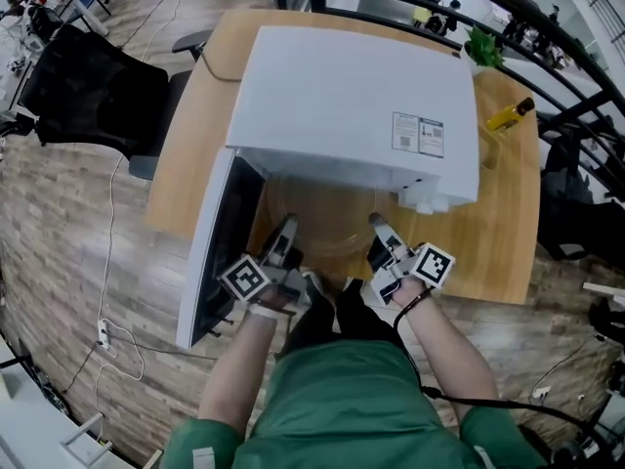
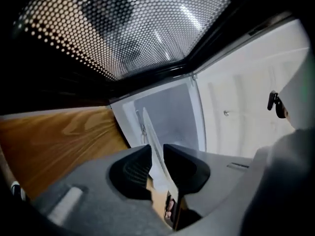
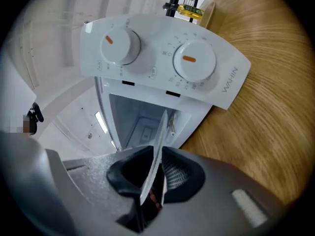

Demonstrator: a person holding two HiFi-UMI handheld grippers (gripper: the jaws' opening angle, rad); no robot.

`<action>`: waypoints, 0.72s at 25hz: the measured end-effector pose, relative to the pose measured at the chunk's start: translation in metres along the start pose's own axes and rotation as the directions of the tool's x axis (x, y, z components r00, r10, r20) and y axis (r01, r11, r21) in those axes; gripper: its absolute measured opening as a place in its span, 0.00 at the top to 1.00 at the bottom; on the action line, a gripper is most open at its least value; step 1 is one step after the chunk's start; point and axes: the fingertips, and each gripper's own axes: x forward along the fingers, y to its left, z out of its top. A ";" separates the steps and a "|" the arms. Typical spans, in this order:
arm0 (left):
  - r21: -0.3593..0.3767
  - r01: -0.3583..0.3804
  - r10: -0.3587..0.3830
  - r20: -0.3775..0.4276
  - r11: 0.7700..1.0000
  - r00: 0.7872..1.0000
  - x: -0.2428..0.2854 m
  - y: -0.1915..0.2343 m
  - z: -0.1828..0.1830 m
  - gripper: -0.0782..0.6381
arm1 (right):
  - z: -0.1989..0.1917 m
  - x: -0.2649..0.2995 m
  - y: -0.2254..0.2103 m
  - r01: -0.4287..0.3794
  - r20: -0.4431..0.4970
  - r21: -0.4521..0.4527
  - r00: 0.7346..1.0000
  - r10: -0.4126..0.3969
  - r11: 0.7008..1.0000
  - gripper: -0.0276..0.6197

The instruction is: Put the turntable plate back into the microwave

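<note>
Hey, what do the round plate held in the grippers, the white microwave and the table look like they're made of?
The round clear turntable plate: likely glass, glossy, since the table shows through it in the head view. The white box microwave: probably painted sheet metal, smooth and matte. The tan table: wood or wood-look laminate, with visible grain lines.

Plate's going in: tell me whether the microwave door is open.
Open: the door stands out to the left, baring the cavity.
</note>
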 end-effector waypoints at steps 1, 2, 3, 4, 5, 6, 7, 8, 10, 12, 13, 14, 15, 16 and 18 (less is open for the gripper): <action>0.004 0.000 0.000 0.003 1.000 1.000 0.002 0.001 0.000 0.78 | 0.001 0.003 -0.002 -0.005 -0.003 0.002 1.000 0.005 1.000 0.87; 0.018 0.001 -0.001 0.004 1.000 1.000 0.004 0.004 0.001 0.78 | 0.002 0.006 -0.004 -0.010 -0.006 0.007 1.000 0.010 1.000 0.87; 0.032 -0.001 0.001 0.002 0.999 1.000 0.006 0.008 0.002 0.78 | 0.002 0.009 -0.007 -0.010 -0.008 0.016 1.000 0.010 1.000 0.87; 0.031 -0.006 0.006 0.001 0.999 1.000 0.008 0.012 0.003 0.78 | 0.003 0.012 -0.011 -0.006 -0.010 0.021 1.000 0.006 1.000 0.87; 0.015 -0.010 0.010 0.003 1.000 1.000 0.011 0.014 0.003 0.77 | 0.005 0.014 -0.015 -0.002 -0.013 0.019 1.000 0.002 1.000 0.87; -0.005 -0.012 0.012 0.007 1.000 1.000 0.015 0.016 0.003 0.77 | 0.006 0.017 -0.018 -0.001 -0.017 0.012 1.000 0.001 1.000 0.86; -0.021 -0.017 0.017 0.011 1.000 1.000 0.017 0.019 0.003 0.77 | 0.008 0.020 -0.021 0.000 -0.020 0.005 1.000 0.001 1.000 0.86; -0.029 -0.024 0.024 0.014 0.999 1.000 0.019 0.023 0.003 0.77 | 0.010 0.023 -0.023 0.001 -0.023 0.001 1.000 -0.001 1.000 0.86; -0.030 -0.038 0.039 0.016 0.999 0.999 0.023 0.030 0.004 0.77 | 0.013 0.028 -0.026 0.000 -0.023 -0.006 1.000 0.000 1.000 0.86; -0.041 -0.041 0.042 0.021 0.998 0.999 0.027 0.034 0.003 0.77 | 0.015 0.031 -0.030 0.005 -0.018 -0.006 1.000 -0.005 1.000 0.86; -0.039 -0.036 0.037 0.022 0.999 0.999 0.030 0.035 0.003 0.77 | 0.016 0.031 -0.032 0.013 -0.015 -0.003 1.000 -0.013 1.000 0.86; -0.026 -0.032 0.033 0.019 0.999 0.999 0.032 0.036 0.004 0.77 | 0.016 0.032 -0.035 0.021 -0.012 0.000 1.000 -0.021 1.000 0.86; -0.012 -0.032 0.032 0.017 0.999 0.999 0.033 0.038 0.004 0.77 | 0.016 0.032 -0.037 0.029 -0.010 0.002 1.000 -0.029 1.000 0.86; -0.005 -0.033 0.033 0.016 0.999 0.999 0.035 0.039 0.004 0.77 | 0.016 0.031 -0.039 0.037 -0.008 0.001 0.999 -0.037 0.999 0.86; -0.008 -0.035 0.036 0.016 0.999 0.999 0.038 0.040 0.004 0.78 | 0.018 0.031 -0.043 0.050 -0.004 0.002 0.999 -0.050 0.999 0.86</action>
